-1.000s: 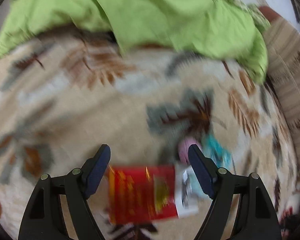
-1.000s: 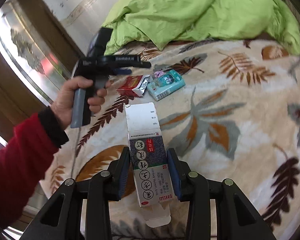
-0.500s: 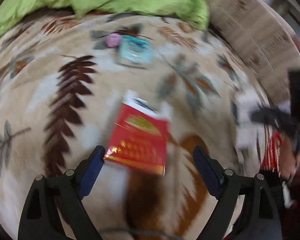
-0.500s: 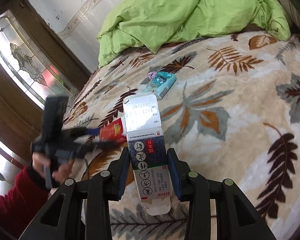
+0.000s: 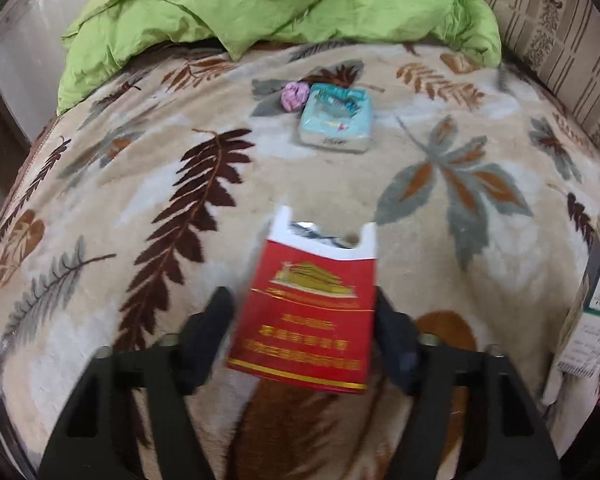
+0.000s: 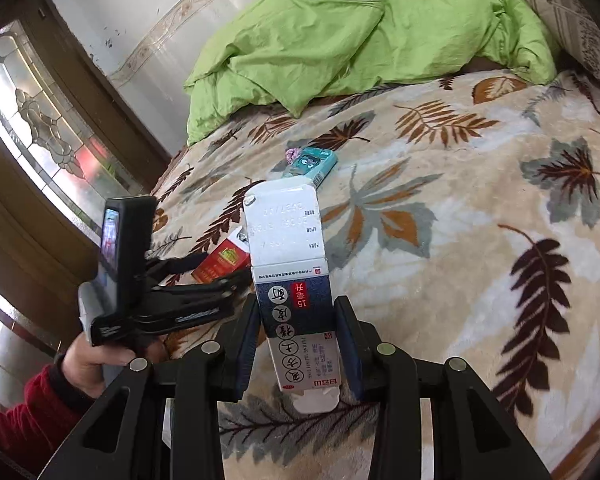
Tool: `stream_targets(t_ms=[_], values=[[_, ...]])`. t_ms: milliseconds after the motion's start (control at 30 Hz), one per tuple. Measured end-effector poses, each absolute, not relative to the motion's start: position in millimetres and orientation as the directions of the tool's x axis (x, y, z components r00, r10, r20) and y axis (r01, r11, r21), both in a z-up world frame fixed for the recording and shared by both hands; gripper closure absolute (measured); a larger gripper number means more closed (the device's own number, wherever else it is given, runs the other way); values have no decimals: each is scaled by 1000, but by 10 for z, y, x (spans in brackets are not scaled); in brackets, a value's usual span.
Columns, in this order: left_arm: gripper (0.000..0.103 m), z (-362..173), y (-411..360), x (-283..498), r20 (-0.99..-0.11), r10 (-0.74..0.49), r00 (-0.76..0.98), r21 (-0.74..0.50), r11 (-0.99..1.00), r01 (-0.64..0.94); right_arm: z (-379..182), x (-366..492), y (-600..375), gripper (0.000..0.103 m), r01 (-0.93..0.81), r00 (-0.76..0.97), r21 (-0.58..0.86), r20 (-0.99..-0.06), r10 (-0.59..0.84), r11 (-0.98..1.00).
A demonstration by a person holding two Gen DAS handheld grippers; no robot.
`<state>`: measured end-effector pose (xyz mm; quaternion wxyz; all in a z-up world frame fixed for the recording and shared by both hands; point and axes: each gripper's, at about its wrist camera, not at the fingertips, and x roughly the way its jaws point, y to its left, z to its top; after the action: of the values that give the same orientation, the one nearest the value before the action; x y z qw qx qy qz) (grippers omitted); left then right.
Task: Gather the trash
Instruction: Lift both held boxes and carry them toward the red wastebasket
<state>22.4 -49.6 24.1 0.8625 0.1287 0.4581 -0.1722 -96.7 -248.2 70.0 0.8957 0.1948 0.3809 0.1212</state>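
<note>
- The red cigarette pack [image 5: 306,312], its white top torn open, sits between the jaws of the left gripper [image 5: 300,338]. They have just been closing around it. The right finger looks to touch the pack's edge, while a sliver of gap shows on the left, so I judge the grip as forming, not yet firm.
- Whether the pack is lifted clear of the bed blanket [image 5: 480,280] I cannot tell; the frame is blurred there.
- The right gripper [image 6: 298,338] holds a narrow grip on the blue-and-white carton [image 6: 296,308], pads pressing both long sides, its white flap standing open toward the far side. This piece counts as collected.
- Still lying on the blanket, well beyond both grippers: a teal packet [image 5: 335,118] and, touching its left side, a small pink crumpled wad [image 5: 294,96]. Neither is touched.
- The green duvet [image 5: 280,4] is heaped at the far end of the bed and is no part of the job.
- No bin or bag shows in either view, so where the trash ends up is unknown.
- By my reckoning: one piece in hand, one being taken, two left, nothing yet deposited.
</note>
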Motion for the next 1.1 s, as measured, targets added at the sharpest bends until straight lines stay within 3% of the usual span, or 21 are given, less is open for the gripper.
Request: stream_targets(t_ms=[200,633,1100], values=[[46,346,-490,-112,-787,-177,592,45,939,340,772,-1155,-2523,64,-45,716,449,-608,342,893],[46,742,-549,-1209,-639,-96,763,129,965,229,919,-1698,-2485,64,-56,758,451,-561,332,891],[46,914,-656,-1564,-619,-128,775,143,952,271,1079,-2096,-2501,64,-51,774,455,-545,324,889]])
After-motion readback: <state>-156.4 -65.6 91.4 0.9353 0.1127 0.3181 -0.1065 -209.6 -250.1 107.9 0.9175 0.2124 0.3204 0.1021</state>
